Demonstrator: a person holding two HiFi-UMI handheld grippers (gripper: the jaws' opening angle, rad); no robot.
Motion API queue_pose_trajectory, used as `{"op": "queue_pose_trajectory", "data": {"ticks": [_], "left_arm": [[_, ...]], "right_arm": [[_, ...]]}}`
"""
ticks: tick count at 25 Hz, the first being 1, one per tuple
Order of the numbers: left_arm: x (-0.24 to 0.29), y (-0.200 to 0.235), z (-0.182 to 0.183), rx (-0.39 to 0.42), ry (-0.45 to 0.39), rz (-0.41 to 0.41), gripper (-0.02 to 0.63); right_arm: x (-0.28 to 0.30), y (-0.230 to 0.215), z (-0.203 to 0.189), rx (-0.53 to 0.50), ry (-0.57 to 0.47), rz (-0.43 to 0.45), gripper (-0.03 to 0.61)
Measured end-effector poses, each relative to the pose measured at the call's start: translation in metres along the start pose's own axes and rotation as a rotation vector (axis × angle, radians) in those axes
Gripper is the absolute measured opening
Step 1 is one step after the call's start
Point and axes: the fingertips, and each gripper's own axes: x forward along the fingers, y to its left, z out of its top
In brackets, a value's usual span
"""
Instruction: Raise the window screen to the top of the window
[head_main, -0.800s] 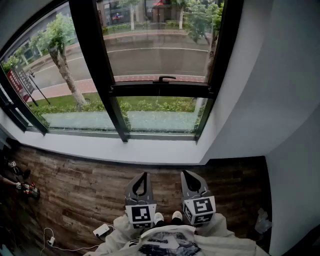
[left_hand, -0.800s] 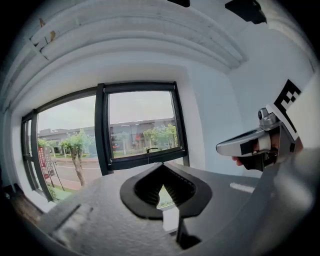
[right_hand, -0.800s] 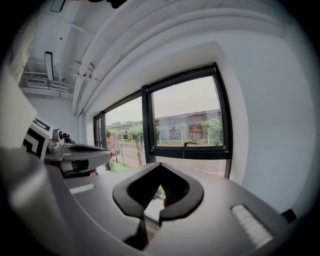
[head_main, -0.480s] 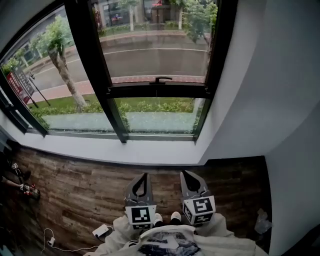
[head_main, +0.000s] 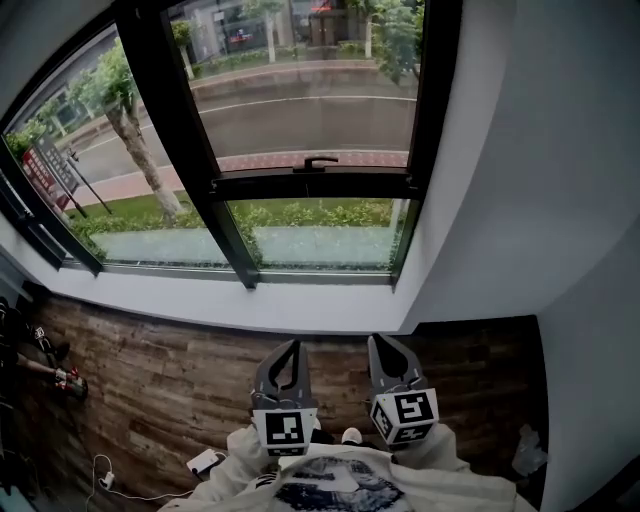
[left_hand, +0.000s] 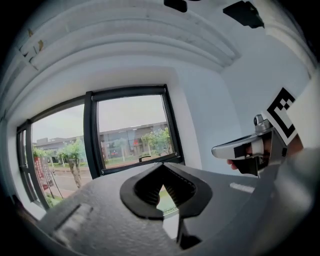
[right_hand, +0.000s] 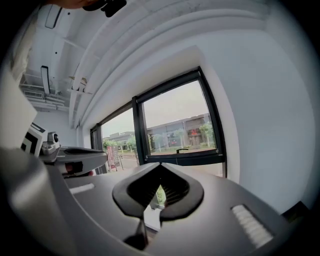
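Looking steeply down through the head camera, I see a wooden floor (head_main: 150, 370) below a black-framed window (head_main: 190, 150). At far left, the wide pane shows a tree and a road outside. Right of the thick upright, the narrower pane carries the window screen (head_main: 315, 184). Its dark cross rail sits low in the opening, with a small handle (head_main: 318, 160) on top at its middle.

Close to my body, the left gripper (head_main: 291, 347) has its jaws pressed together with nothing between them. Just beside it, the right gripper (head_main: 378, 342) is likewise closed and empty. Both point toward the window, well apart from the rail. A white wall (head_main: 520, 180) fills the right side.

I judge the reach has not begun. To do it well, I should step closer, spread one gripper's jaws and close them squarely on the handle's middle. Then I should lift straight up so the rail stays level and does not jam.
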Motion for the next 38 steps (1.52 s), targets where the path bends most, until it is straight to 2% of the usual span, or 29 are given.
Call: {"op": "queue_pose_trajectory", "data": {"ticks": [3,7,13,19,26,32,35,38], "left_arm": [[0.011,0.008,-0.002,0.012,0.01,0.011,0.005],[0.043,0.03,-0.019,-0.011,0.031,0.018,0.005],[0.119,0.075,-0.032,0.011,-0.001,-0.012,0.005],[0.217,0.151,-0.033,0.052,0.0,-0.071,0.005],[0.296,0.236,-0.049,0.018,0.032,-0.097,0.005],[0.354,0.263,-0.067,-0.015,0.042,-0.146,0.005],[0.38,0.27,-0.072,0.013,0.058,-0.173,0.005],[0.399,0.272,-0.071,0.005,0.072,-0.178,0.005]], "right_arm": [[0.013,0.001,0.003,-0.004,-0.012,0.019,0.005],[0.044,-0.003,0.0,-0.018,-0.013,0.02,0.005],[0.13,-0.017,0.004,-0.033,-0.014,-0.017,0.005],[0.248,-0.011,0.033,-0.04,-0.022,-0.035,0.005],[0.357,-0.005,0.058,-0.058,-0.017,-0.066,0.005],[0.422,-0.02,0.049,-0.067,0.026,-0.118,0.005],[0.438,-0.032,0.049,-0.061,0.052,-0.142,0.005],[0.445,-0.045,0.05,-0.057,0.073,-0.157,0.005]]}}
